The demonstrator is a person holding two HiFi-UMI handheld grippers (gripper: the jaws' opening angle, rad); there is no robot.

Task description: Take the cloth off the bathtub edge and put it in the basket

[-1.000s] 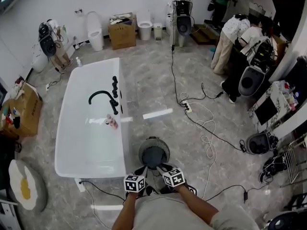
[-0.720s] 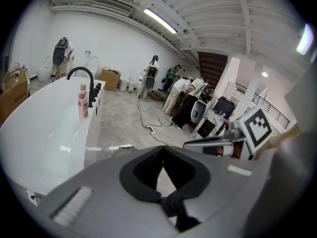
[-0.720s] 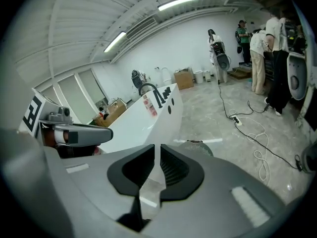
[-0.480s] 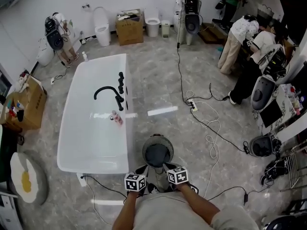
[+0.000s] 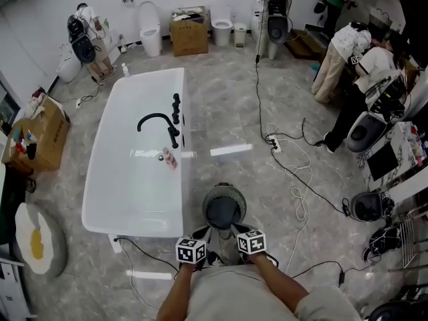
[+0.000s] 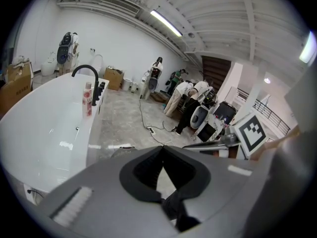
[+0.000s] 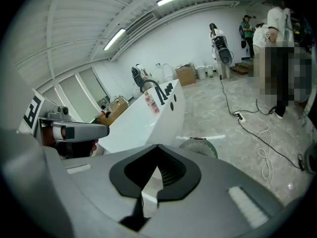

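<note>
Change since a second ago: the whole scene sits further right in the head view. The two marker cubes keep their place just short of the basket (image 5: 225,190).
Left gripper (image 6: 161,148): jaws pressed together at the tips, nothing pinched between them. Its marker cube (image 5: 190,251) sits at the lower centre of the head view, close to the person's body.
Right gripper (image 7: 157,146): jaws likewise closed tip to tip and empty. Its marker cube (image 5: 251,241) lies just beside the left one, level with it.
Basket: round, ribbed and dark, standing on the grey marbled floor (image 5: 221,112) between the grippers and the tub's near corner. Its inside is dark.
Cloth: not made out in any view. I cannot tell whether the dark inside of the basket is the cloth.
Bathtub (image 5: 134,192): white and freestanding, left of the basket, with its long side running away from the person.
Faucet (image 5: 157,122): black and arched, mounted on the tub's right rim, with black handles behind it.
Pink bottle (image 5: 170,158): stands upright on the same rim, just nearer than the faucet.
Floor cable (image 5: 294,172): runs from a power strip (image 5: 275,142) toward the lower right.
Background: a cardboard box (image 5: 189,39) and a toilet (image 5: 150,20) stand at the far wall. People (image 5: 344,52) stand bent over at the upper right.
</note>
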